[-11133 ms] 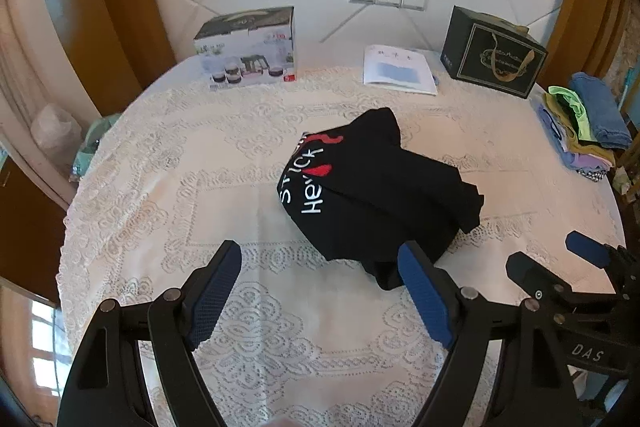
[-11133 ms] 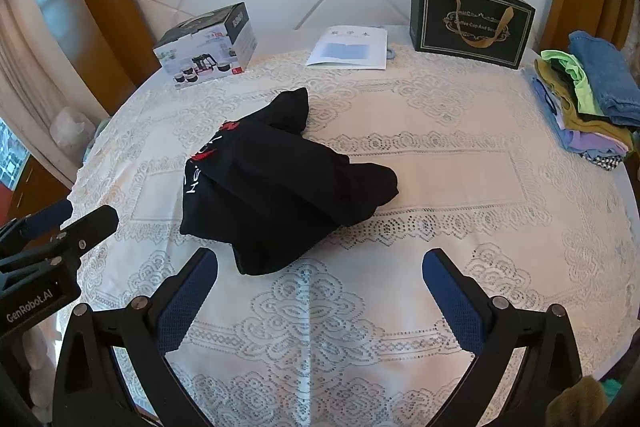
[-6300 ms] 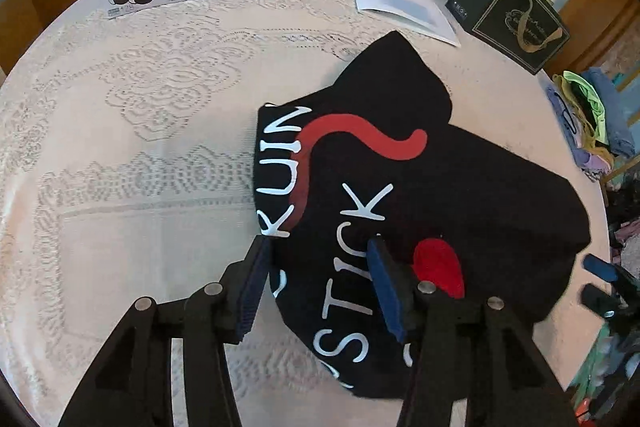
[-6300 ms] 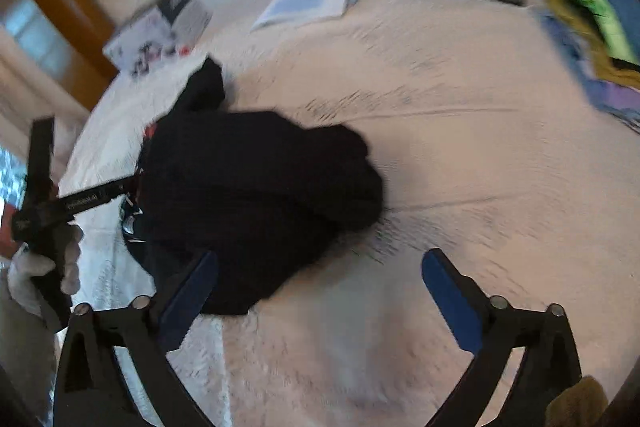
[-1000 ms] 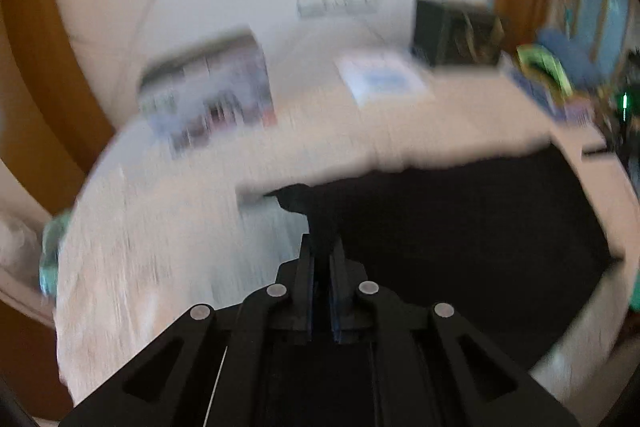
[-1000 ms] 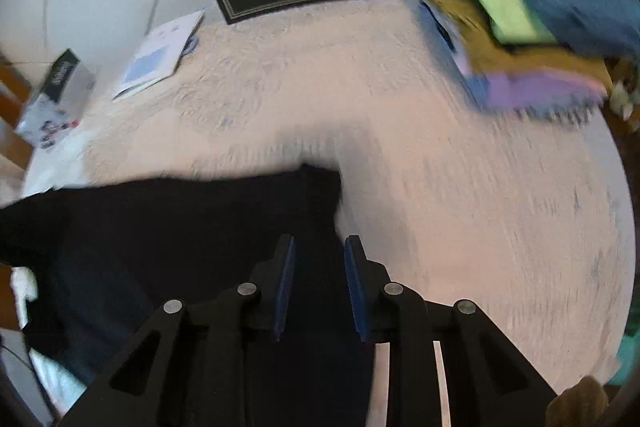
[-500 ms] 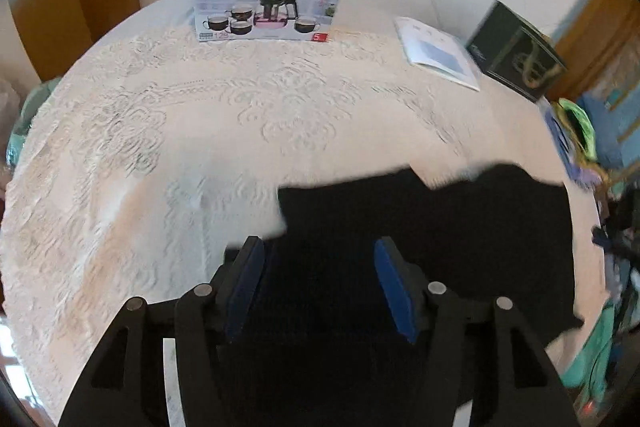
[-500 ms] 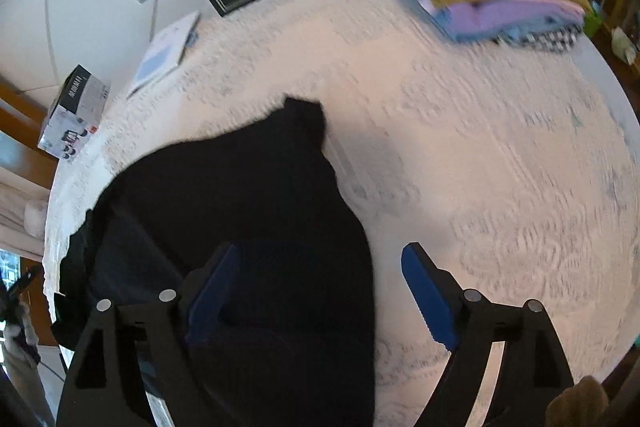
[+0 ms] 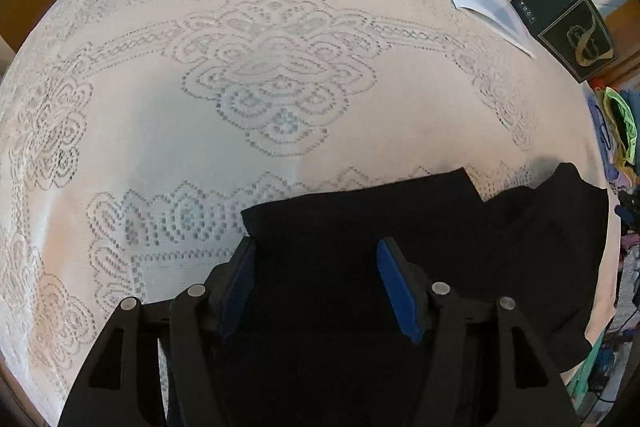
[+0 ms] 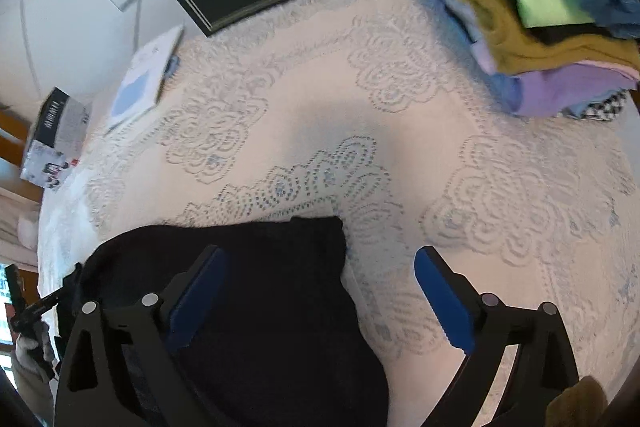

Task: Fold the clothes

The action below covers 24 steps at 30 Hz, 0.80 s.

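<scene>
both our grippers, left gripper (image 9: 316,283) and right gripper (image 10: 320,299), now gape wide, having dropped the black cotton t-shirt (image 9: 440,247) flat on the white lace tablecloth (image 9: 240,87); next we fold a sleeve inward.

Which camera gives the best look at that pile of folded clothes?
The right wrist view. The pile fills its top right corner, with blue, green, mustard and lilac layers easy to tell apart. In the left wrist view the pile is only a thin, squashed sliver at the right edge, mostly cut off.
</scene>
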Tool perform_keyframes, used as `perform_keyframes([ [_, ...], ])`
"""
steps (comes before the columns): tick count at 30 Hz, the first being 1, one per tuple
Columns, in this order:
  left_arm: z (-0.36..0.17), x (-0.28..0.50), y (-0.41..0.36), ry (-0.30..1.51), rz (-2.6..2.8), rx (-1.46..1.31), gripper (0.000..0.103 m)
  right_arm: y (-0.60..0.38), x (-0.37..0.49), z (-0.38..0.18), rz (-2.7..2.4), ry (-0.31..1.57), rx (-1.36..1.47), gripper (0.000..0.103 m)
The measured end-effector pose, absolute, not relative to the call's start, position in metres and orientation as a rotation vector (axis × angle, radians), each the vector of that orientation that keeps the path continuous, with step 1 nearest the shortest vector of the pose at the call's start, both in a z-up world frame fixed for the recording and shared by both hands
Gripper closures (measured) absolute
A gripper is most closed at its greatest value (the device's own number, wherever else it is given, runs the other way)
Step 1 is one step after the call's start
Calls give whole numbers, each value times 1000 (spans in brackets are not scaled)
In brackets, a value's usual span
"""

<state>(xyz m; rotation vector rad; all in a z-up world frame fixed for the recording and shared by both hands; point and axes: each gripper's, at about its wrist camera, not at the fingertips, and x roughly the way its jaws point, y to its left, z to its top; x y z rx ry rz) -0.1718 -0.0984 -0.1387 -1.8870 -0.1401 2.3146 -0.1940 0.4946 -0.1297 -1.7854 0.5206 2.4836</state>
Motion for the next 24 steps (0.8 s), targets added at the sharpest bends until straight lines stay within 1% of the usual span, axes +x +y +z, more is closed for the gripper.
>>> perform_keyframes([
  [1,-139,-173,-96,-106,2325,-1886,53,491,-198,-134,2484,518,-1797,7],
  [2,-138,-173,-94,-79,2325,-1879,93,487,-204,-139,2483,509,-1813,7],
  [3,-138,-173,-93,-71,2318,-1872,100,484,-208,-144,2477,498,-1831,7],
  [4,-137,-172,-93,-74,2317,-1872,100,480,-213,-150,2465,477,-1864,8],
  [5,-131,-171,-92,-53,2340,-1849,101,475,-217,-156,2452,453,-1902,32],
  [6,-120,-168,-90,-9,2385,-1804,101,469,-218,-156,2446,388,-1915,82],
  [7,-109,-166,-88,34,2429,-1758,101,462,-218,-154,2442,308,-1917,90],
  [9,-86,-161,-86,101,2509,-1660,101,448,-217,-149,2430,150,-1917,93],
  [11,-49,-161,-89,132,2601,-1526,101,438,-212,-125,2513,26,-1823,93],
  [14,-6,-179,-91,224,2715,-1364,101,438,-212,-82,2644,12,-1649,93],
  [16,15,-209,-93,316,2780,-1277,101,440,-224,-61,2703,51,-1570,93],
  [17,22,-227,-92,362,2815,-1227,97,440,-232,-57,2723,71,-1548,93],
  [19,20,-269,-92,372,2828,-1244,87,437,-249,-57,2734,85,-1512,91],
  [20,16,-289,-93,362,2825,-1273,70,436,-258,-62,2706,90,-1514,85],
  [21,13,-303,-94,353,2820,-1305,59,436,-268,-70,2667,95,-1520,67],
  [22,8,-308,-96,347,2819,-1340,57,435,-277,-77,2628,99,-1527,60],
  [23,3,-308,-102,335,2820,-1378,57,437,-281,-83,2599,119,-1536,55],
  [24,1,-305,-109,312,2812,-1410,56,440,-279,-86,2589,145,-1539,55],
])
